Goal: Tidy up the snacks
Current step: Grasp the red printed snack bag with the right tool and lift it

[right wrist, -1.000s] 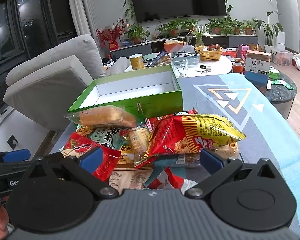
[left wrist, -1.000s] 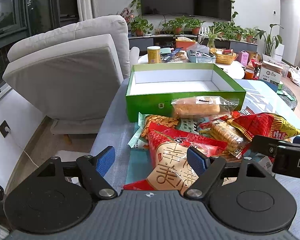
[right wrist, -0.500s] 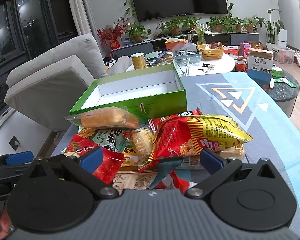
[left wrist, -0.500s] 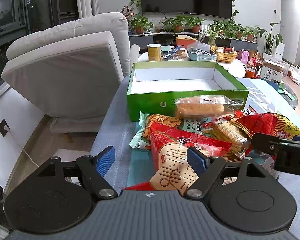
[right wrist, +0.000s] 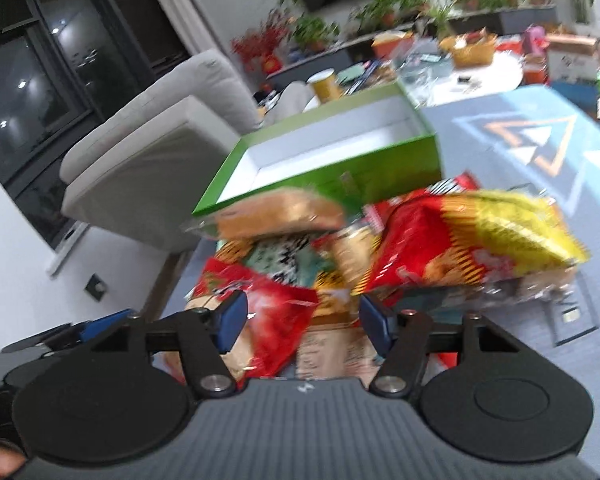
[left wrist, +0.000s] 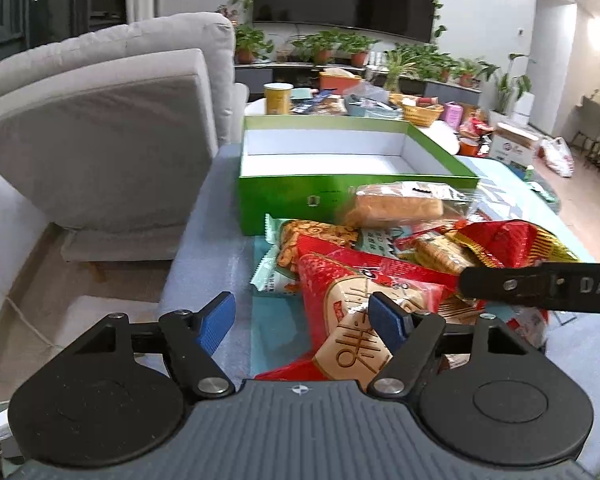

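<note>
A pile of snack packets lies on the table in front of an open, empty green box point(left wrist: 356, 196) point(right wrist: 380, 168). On the pile are a clear-wrapped bread point(left wrist: 396, 206) point(right wrist: 280, 216), a red-and-yellow bag point(left wrist: 512, 240) point(right wrist: 480, 240) and a red packet with a gold label point(left wrist: 340, 280) point(right wrist: 272, 312). My left gripper point(left wrist: 302, 320) hovers at the pile's near left. Its jaws are closing with the red packet's left part between them, and the pads are not pressing. My right gripper point(right wrist: 303, 320) is open over the red packet and the packets under it. In the left wrist view it shows as a black bar at the right edge.
A grey armchair point(left wrist: 100, 128) stands close to the table's left edge. Behind the box is a white round table point(right wrist: 480, 76) crowded with a yellow can point(left wrist: 278, 98), a basket and boxes. The blue mat point(right wrist: 540, 140) with a triangle pattern lies right of the box.
The right wrist view has tilted and blurred, and its fingers stand closer together over the red packet. My left gripper has edged toward the pile with its fingers slightly narrower.
</note>
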A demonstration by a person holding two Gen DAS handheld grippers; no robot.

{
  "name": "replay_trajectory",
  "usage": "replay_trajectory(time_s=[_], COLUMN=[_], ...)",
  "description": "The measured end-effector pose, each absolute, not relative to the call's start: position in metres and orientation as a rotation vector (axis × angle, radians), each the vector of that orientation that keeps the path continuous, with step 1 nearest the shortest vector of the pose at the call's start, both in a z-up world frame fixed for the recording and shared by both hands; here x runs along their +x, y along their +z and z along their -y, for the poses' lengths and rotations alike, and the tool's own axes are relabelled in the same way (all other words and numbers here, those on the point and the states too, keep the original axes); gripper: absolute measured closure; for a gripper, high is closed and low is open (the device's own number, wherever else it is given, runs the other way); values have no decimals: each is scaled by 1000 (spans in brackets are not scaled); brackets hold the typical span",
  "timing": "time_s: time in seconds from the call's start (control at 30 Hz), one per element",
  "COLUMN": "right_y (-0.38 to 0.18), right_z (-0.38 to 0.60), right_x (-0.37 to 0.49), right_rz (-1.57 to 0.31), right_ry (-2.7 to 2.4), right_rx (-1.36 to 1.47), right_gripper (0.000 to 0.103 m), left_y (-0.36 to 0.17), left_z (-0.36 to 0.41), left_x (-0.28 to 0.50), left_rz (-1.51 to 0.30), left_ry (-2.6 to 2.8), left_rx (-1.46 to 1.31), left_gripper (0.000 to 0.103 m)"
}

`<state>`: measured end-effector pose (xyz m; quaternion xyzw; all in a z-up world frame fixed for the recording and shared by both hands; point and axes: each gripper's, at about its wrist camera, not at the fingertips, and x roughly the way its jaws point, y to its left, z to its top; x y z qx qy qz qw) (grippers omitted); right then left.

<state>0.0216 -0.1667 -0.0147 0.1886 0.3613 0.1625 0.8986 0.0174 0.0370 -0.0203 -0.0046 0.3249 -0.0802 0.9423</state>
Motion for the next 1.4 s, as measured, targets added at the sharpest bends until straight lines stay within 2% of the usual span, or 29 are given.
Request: replay_trajectory(time_s=[0.43, 0.77, 0.87, 0.93, 1.03, 1.4], right_y=[-34, -38, -40, -40, -37, 4], right_z=[146, 144, 144, 145, 143, 138], right_x=[42, 55, 55, 56, 56, 40], right_rz=[-889, -925, -928, -927, -925, -788], right_ry=[385, 391, 377, 373, 381, 428], right_rx=[431, 447, 469, 473, 475, 430], right_gripper=[36, 36, 39, 41, 45, 50], left_y=[-41, -61, -62, -60, -56, -16], left_z=[-42, -62, -61, -57, -50, -48], left_x=[25, 43, 44, 45, 40, 16], left_rz=[-726, -764, -759, -746, -718, -597], left_ry=[-331, -429, -446, -478, -488, -488], left_rx=[-30, -186, -190, -179, -123, -110], left_gripper=[32, 31, 37, 52, 58, 60])
